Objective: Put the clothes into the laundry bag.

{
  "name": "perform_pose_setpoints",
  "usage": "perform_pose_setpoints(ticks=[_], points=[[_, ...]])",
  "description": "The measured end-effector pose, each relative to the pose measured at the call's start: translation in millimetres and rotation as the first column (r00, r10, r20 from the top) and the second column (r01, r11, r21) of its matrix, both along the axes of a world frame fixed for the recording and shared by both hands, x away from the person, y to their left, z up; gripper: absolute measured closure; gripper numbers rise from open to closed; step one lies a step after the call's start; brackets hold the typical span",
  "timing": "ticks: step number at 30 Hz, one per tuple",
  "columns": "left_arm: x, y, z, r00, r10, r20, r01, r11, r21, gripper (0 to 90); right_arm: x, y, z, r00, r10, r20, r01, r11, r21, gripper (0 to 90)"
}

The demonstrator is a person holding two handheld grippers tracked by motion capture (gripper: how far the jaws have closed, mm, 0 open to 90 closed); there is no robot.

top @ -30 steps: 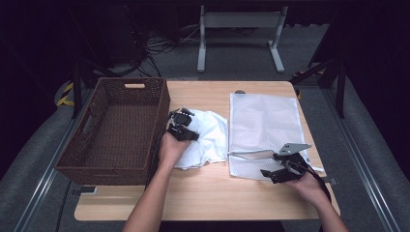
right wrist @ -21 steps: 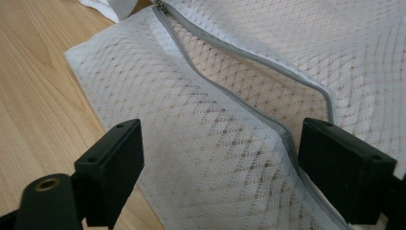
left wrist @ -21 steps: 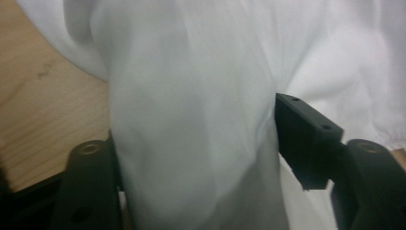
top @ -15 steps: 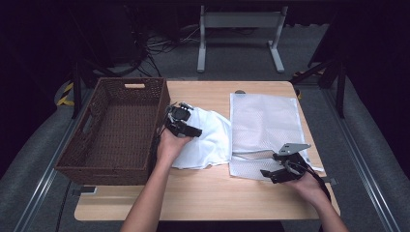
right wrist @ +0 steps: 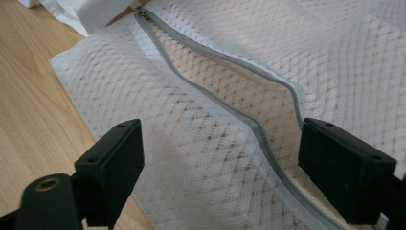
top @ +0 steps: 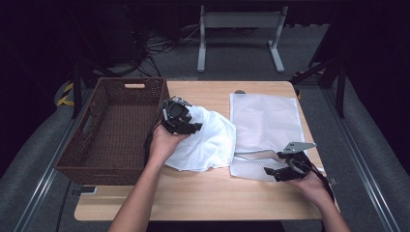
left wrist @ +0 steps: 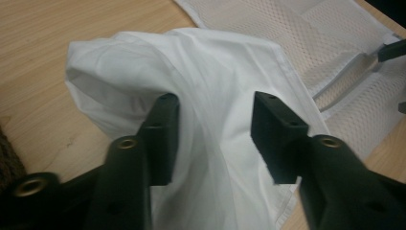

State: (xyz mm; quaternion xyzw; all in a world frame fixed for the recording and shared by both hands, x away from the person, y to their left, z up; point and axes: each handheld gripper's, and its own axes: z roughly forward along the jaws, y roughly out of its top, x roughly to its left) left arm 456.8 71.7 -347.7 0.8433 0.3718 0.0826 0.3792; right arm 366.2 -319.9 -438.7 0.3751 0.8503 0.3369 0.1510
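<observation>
Left gripper above the white cloth beside the basket, jaws just closing, a fold between them but pads not pressing, right gripper wide open over the mesh bag by its open zipper

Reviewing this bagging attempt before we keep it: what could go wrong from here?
1. The left gripper has cloth between its jaws, but they stand apart, so the white garment may slip free.
2. The mesh laundry bag has only a narrow gap at its zipper; the garment may bunch at the mouth.
3. The right gripper is open over the bag, so the bag could slide.
</observation>
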Motion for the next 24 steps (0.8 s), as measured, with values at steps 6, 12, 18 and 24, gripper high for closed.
perform_pose_setpoints(ticks=[6, 12, 18, 24], points=[[-7.1, 7.1, 20.1, 0.9971, 0.025, 0.072, -0.022, 0.9987, -0.047, 75.6, -2.8, -4.5, -0.4, 0.9998, -0.019, -0.003, 0.019, 0.9998, -0.005, 16.6], [-7.8, 4.4, 25.6, 0.9976, -0.031, 0.061, 0.035, 0.9973, -0.065, 89.9, -4.8, -7.2, 0.8, 0.9995, -0.03, 0.003, 0.03, 0.9995, -0.002, 16.8], [-8.7, -20.4, 8.8, 0.9922, -0.122, 0.026, 0.123, 0.9904, -0.063, 90.0, -4.5, -16.1, 2.2, 0.9979, -0.065, 0.002, 0.065, 0.9979, -0.002, 19.8], [-11.8, -47.0, -8.3, 0.9766, -0.215, -0.011, 0.214, 0.9755, -0.051, 90.0, -6.2, -29.0, 4.2, 0.9928, -0.12, -0.003, 0.12, 0.9928, 0.005, 28.2]])
